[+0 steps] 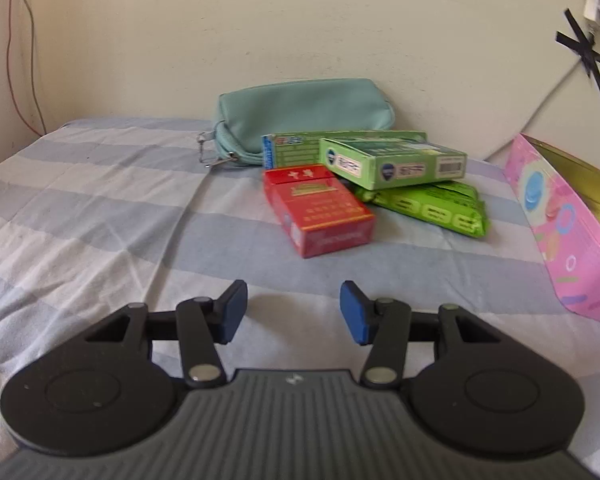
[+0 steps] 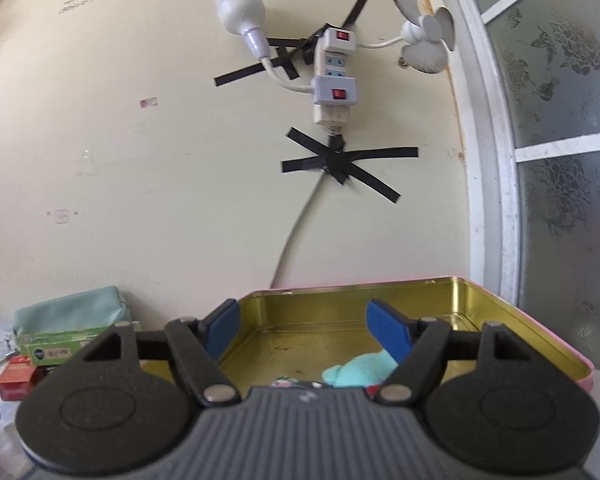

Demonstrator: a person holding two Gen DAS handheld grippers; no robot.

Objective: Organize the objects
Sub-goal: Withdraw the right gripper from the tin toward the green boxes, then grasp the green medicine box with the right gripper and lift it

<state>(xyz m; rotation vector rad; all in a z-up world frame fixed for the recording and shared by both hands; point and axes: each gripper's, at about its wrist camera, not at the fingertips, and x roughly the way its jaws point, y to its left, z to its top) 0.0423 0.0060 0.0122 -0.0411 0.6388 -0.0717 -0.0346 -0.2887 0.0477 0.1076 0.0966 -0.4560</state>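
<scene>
Striped blue-and-white cloth covers the surface, creased, soft weave. Left gripper hovers low over it, jaws spread, nothing between the blue pads.

Ahead of it, a cluster against the wall:
- teal pouch, soft leather-like, metal clasp at its left end
- red box, rectangular cardboard, gold print, unreadable
- light green box, cardboard, barcode on the end, resting tilted on the green packet, a glossy plastic pack with printed rings
- longer green carton behind, blue end flap, text blurred

Pink tin sits well right of the cluster, rectangular, confetti-like print outside.

Right gripper is over the tin's near edge, jaws spread, holding nothing. Tin interior is gold-coloured metal, a bit speckled. Inside, near the front: a soft mint-coloured cloth item, partly hidden by the right finger.

Wall: power strip taped up with black tape, two red switches.
</scene>
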